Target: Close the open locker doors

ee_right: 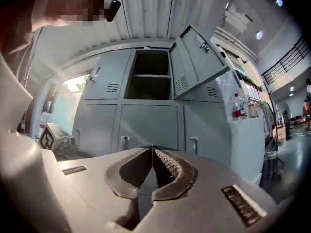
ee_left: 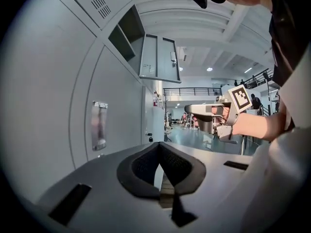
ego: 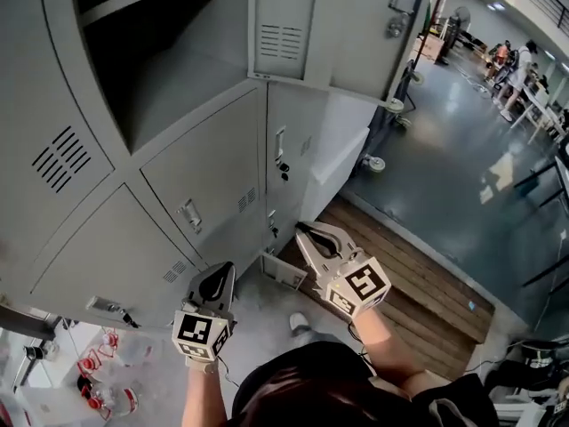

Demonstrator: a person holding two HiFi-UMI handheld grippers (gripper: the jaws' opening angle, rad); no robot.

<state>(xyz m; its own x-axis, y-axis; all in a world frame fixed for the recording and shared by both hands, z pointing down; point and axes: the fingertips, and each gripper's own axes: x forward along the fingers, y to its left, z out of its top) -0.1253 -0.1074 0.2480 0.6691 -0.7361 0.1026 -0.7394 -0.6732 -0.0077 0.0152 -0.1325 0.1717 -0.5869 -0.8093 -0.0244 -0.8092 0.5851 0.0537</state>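
A bank of grey lockers fills the left of the head view. One upper compartment stands open, and its door is swung out to the right. The same door and compartment show in the right gripper view, high above the jaws. In the left gripper view the door hangs edge-on. My left gripper is shut and empty, low in front of the bottom lockers. My right gripper is also shut and empty, to its right and pointing at the lockers. Neither touches a door.
The lower locker doors are shut, each with a handle. A white cabinet stands to the right of the lockers, with a wooden platform in front of it. People stand far off on the dark floor. Red items lie at the bottom left.
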